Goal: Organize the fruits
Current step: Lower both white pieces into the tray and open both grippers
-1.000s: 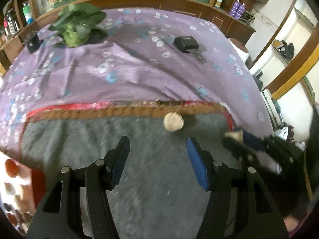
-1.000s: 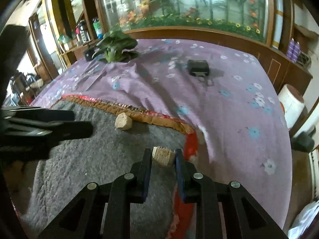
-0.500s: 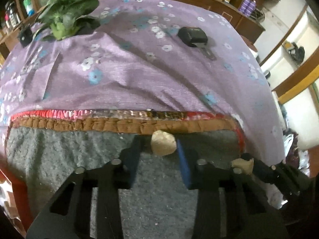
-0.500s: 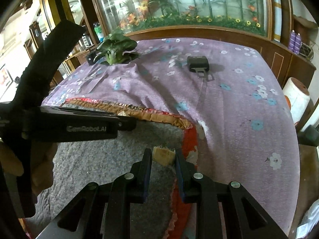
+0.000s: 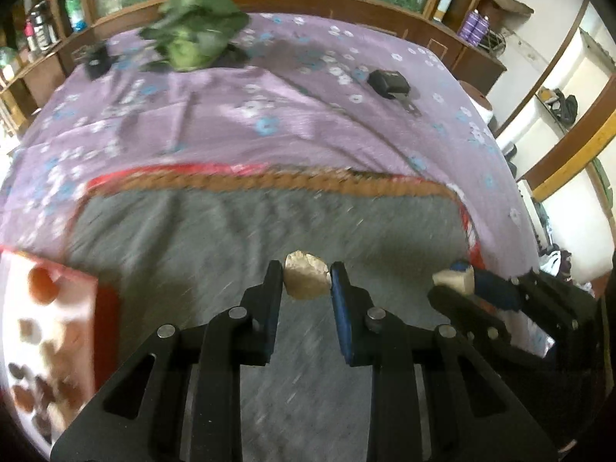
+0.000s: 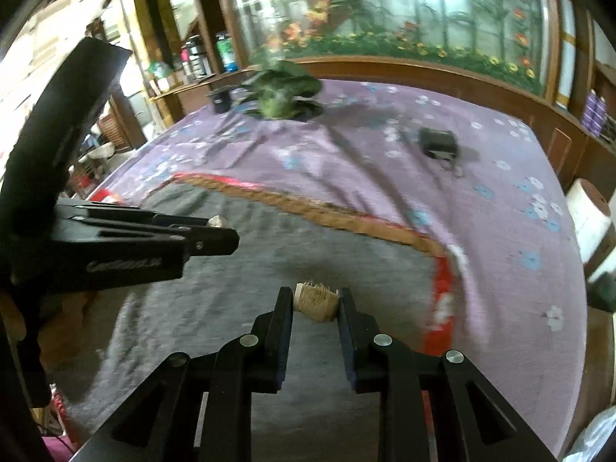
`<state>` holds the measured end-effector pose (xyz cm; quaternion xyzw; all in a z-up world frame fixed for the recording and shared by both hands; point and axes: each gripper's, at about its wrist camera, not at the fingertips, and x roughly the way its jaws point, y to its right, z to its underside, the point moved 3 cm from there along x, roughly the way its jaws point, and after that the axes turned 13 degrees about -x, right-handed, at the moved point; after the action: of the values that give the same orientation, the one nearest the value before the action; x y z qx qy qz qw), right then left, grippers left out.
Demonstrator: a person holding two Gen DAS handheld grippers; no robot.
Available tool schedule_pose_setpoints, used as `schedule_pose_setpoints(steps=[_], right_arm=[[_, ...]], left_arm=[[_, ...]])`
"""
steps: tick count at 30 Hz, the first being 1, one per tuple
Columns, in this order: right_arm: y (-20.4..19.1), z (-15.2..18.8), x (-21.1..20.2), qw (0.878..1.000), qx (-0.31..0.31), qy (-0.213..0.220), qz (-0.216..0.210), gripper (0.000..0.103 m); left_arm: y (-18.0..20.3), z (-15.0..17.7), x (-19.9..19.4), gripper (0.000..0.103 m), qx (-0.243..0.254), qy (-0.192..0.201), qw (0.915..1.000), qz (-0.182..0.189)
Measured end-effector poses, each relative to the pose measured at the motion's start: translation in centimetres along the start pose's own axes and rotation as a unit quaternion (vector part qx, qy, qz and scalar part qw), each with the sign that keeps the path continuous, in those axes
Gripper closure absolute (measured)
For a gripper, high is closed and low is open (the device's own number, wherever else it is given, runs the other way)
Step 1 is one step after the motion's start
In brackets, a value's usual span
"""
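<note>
Surface: a grey felt-like mat [image 5: 238, 238] with a woven brown braid [image 5: 269, 183] and red trim along its far edge lies on a purple cloth [image 5: 308, 115] printed with small white and blue flowers. The cloth is creased and covers a large flat surface bordered by dark wooden panelling [image 6: 442, 73].

Room: behind the panelling stands a glass front with painted or artificial flowers [image 6: 404, 19]. Shelves with bottles [image 6: 227, 54] stand on the left of the right wrist view. On the cloth rest a leafy green bunch [image 5: 196, 38], blurred, and a small black boxy object [image 5: 389, 82], well apart from each other.

At the lower left of the left wrist view, a white tray with a red side [image 5: 50, 331] carries brown and orange pieces; detail is blurred.

Left gripper [image 5: 307, 285]: its 2 black fingers with blue pads pinch a pale, lumpy, roughly rounded tan piece [image 5: 306, 280] above the grey mat.

Right gripper [image 6: 315, 302]: its 2 fingers clamp a small blocky, fibrous, straw-coloured piece [image 6: 315, 302] with a bristly top edge, over the grey mat near the red trim.

The 2 grippers are side by side, each visible in the other's view.
</note>
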<state>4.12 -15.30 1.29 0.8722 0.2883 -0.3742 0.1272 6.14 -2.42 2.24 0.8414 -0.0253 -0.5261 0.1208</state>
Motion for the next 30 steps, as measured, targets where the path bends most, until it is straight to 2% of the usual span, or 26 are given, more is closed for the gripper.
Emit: schedule_pose_setpoints(steps=[6,13,22,30], right_arm=[[-5.8,-1.7,0.1,0.999,-0.044,0.009,-0.031,0.081],[-11.9,-3.2,0.4,0.995,-0.080,0.014,-0.065,0.081],[-17.9,-4.8,0.8,0.987,-0.118,0.018,-0.105,0.081],[-21.3,-6.5,2.4,0.981,-0.135,0.018,-0.135,0.081]], left_arm=[[-3.9,2.5,-3.4,0.079,-0.007,0.036,0.9990,-0.026],[-9.0,4.8,-6.5,0.079,-0.046,0.062,0.9962,-0.042],[-15.4,7.8,-9.8,0.079,-0.093,0.066,0.9924,-0.048],[-21.4,11.2,-11.2,0.079,-0.152,0.056,0.9844,-0.067]])
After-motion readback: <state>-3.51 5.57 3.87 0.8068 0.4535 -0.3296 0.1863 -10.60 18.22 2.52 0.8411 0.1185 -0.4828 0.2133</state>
